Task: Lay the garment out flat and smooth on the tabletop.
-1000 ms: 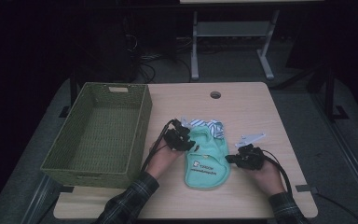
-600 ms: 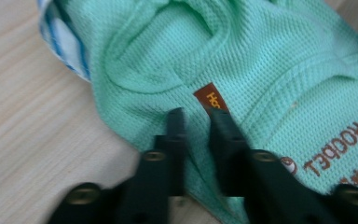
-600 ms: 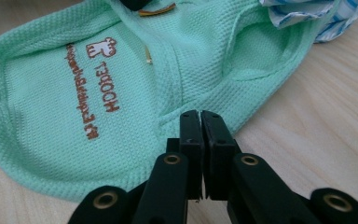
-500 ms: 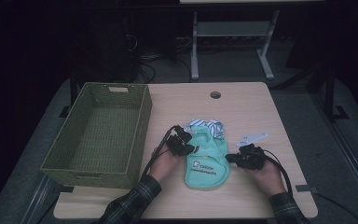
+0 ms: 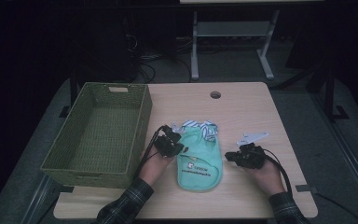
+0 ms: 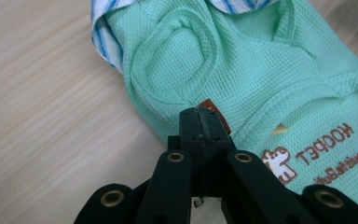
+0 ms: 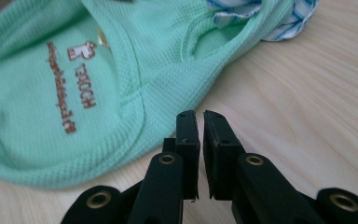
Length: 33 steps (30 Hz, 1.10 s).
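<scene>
A mint-green garment [image 5: 199, 158] is laid flat on the wooden surface [image 5: 242, 107], near the middle and toward the near edge. Brown print is seen on its front, and a blue-and-white striped collar [image 5: 200, 126] is turned out at its far end.

The left claw [image 5: 176, 148] is held at the garment's left edge. In the left gripper view its jaws are seen pressed together, having just been closing, with the tips [image 6: 200, 122] set at the hem just below a sleeve opening [image 6: 177, 65]. A small brown tag [image 6: 212, 112] is seen right behind the tips. Whether cloth is pinched between the jaws cannot be told for certain; the tips are seen touching the garment's edge.

The right claw [image 5: 233, 157] is held just beside the garment's right edge. In the right gripper view its jaws are seen almost together, with a narrow slit left between them and nothing caught in it. The tips [image 7: 200, 122] are placed over bare wood, close to the hem of the garment [image 7: 74, 93] but apart from it. A grey three-cornered plate [image 5: 253, 137] is carried on top of this claw, and a black cable [image 5: 282, 168] is trailed from it toward the near edge.

A green woven basket [image 5: 140, 116] is set on the left part of the surface, well apart from the garment's far end and near the left hand [image 5: 154, 169]. A round hole [image 5: 215, 94] is cut in the surface at the far side. Plaid sleeves [image 5: 126, 205] are seen at the near edge.
</scene>
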### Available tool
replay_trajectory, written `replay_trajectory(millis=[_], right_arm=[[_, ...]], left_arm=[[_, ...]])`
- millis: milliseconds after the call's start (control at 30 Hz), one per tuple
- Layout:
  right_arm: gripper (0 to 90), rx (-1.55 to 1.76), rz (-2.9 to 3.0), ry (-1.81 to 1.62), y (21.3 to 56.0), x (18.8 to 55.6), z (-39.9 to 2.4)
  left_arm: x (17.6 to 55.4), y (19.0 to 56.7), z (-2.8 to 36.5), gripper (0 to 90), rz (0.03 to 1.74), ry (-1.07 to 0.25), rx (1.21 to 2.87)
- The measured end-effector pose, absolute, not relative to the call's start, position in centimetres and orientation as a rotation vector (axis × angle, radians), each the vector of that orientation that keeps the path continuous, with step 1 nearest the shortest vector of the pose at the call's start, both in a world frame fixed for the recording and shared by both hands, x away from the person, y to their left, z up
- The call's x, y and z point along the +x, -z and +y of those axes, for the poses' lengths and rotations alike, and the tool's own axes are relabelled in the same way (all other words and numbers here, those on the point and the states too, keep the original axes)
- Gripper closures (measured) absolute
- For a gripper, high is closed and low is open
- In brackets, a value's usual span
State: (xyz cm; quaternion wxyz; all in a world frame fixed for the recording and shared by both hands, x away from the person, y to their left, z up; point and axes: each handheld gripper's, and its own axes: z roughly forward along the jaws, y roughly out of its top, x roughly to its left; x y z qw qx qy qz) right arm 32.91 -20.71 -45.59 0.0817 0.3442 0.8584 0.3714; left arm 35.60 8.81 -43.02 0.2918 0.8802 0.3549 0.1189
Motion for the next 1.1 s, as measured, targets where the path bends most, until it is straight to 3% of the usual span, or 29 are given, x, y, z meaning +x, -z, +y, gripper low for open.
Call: replay_trajectory(millis=[367,700,933,1100], right_arm=[[90.0,0.971,2.634,-1.042,46.6,34.2,-17.4],[90.0,0.992,2.614,-0.988,46.4,34.5,-18.4],[90.0,0.976,2.620,-0.997,46.3,34.2,-18.5],[90.0,0.950,2.642,-1.084,45.5,32.5,-18.5]], left_arm=[[35.6,43.4,8.8,89.7,0.946,-0.325,2.362],[35.2,44.6,8.7,88.8,0.924,-0.321,2.453],[34.6,43.9,8.8,70.8,0.853,-0.336,2.390],[32.6,43.5,8.2,70.7,0.769,-0.275,2.379]])
